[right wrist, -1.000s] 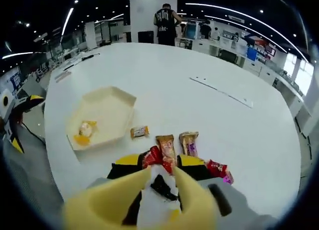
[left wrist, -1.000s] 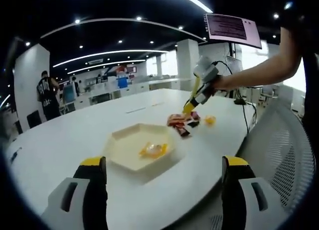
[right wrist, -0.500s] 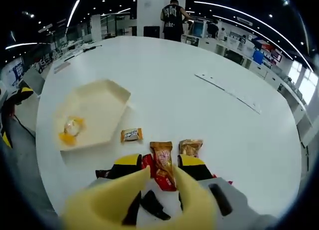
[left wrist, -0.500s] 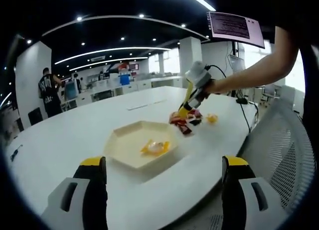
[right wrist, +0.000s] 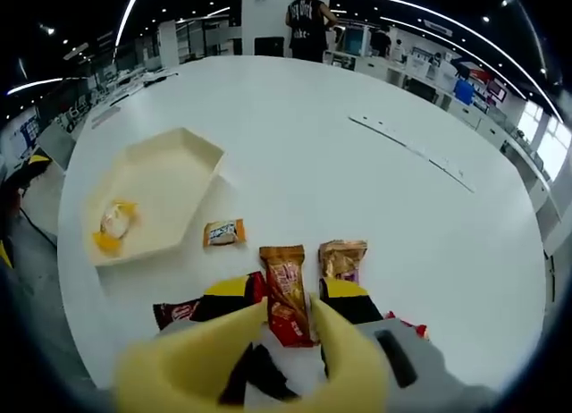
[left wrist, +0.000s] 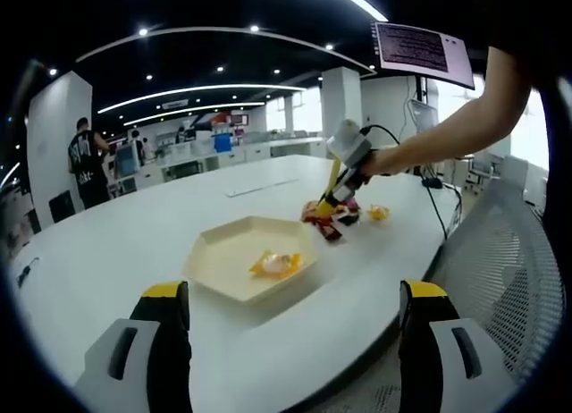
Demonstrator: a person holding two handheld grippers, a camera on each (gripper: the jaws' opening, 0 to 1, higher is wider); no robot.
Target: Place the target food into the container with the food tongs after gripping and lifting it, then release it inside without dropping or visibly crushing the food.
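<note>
Two yellow tong arms (right wrist: 288,332) carried by the right gripper (right wrist: 289,299) stand spread, holding nothing, their tips straddling the near end of a red-brown wrapped snack bar (right wrist: 286,292) that lies flat on the white table (right wrist: 375,189) among other packets — a gold one (right wrist: 342,257) just beside it, a small orange one (right wrist: 223,232) nearer the tray. That bar looks light, with a slick, crinkly wrapper and a crushable filling, so a gentle pinch across its narrow middle should serve best. The cream hexagonal tray (right wrist: 192,149) sits well apart, already holding a yellow-wrapped piece (right wrist: 112,223). The left gripper (left wrist: 290,337) hangs with its jaws wide, idle, at the table's near edge. Compared with a second ago, the tongs have shifted from over a dark packet to line up on the red-brown bar.
</note>
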